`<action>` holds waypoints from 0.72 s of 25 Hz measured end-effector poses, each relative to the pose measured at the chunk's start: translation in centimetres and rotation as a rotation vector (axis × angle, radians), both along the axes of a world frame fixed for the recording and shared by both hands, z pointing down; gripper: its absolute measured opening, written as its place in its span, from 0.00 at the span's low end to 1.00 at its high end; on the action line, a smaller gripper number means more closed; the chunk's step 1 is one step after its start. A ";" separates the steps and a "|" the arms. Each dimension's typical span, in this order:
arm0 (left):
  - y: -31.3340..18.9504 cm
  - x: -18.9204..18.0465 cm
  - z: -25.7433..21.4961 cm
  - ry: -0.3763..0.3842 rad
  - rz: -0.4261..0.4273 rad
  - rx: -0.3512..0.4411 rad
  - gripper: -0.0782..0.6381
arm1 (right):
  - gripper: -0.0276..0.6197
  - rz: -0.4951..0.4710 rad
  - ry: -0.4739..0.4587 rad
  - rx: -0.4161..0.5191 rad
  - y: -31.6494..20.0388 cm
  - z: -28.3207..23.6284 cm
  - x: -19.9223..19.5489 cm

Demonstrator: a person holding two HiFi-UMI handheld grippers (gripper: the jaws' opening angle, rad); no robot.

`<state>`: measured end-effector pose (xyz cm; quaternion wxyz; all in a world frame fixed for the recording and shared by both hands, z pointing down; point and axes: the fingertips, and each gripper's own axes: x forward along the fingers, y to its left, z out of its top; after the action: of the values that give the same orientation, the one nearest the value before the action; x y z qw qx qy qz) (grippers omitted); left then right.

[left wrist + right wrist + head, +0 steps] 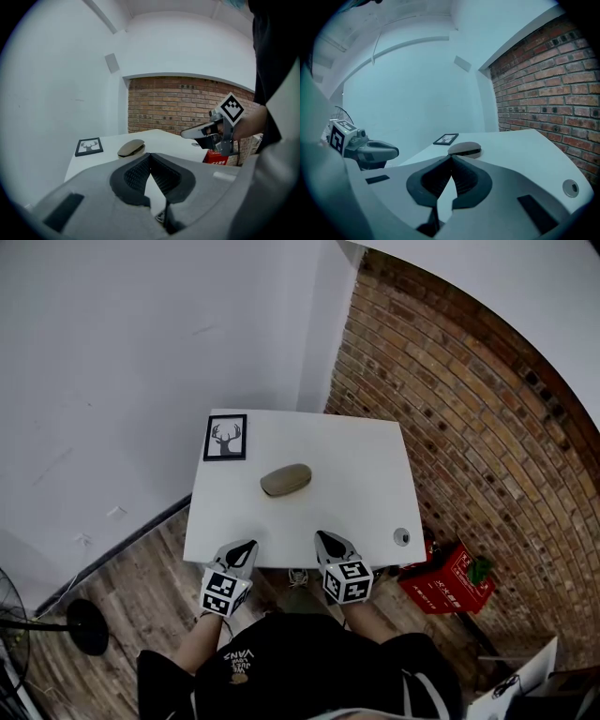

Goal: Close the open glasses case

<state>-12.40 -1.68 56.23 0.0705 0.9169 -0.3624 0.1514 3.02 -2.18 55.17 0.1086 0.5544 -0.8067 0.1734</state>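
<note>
A tan oval glasses case [286, 480] lies near the middle of the white table [356, 474]. In the right gripper view, a dark slit between lid and base shows the case [465, 149] slightly ajar; it also shows in the left gripper view [131, 148]. My left gripper [246, 547] hovers at the table's near edge, jaws shut and empty, well short of the case. My right gripper [323, 538] is beside it at the same edge, also shut with nothing held. The closed pads meet in each gripper's own view [150, 155] [451, 158].
A black-framed deer picture [225, 438] lies at the table's far left corner. A round cable hole [401, 537] sits near the front right corner. A red crate [457, 579] stands on the floor beside the brick wall [469, 409]. A fan base [84, 624] stands at the left.
</note>
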 end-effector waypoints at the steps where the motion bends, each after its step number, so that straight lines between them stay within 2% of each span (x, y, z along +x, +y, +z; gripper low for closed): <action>1: 0.0 0.0 0.0 0.002 -0.002 0.000 0.12 | 0.04 0.000 0.004 0.000 0.0 0.0 0.0; 18: 0.2 0.6 0.0 -0.001 0.005 0.008 0.12 | 0.04 0.022 0.029 -0.005 0.3 0.5 0.7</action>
<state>-11.81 -1.51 56.22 0.0663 0.9181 -0.3606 0.1507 3.76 -1.85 55.71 0.1199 0.5653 -0.7985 0.1686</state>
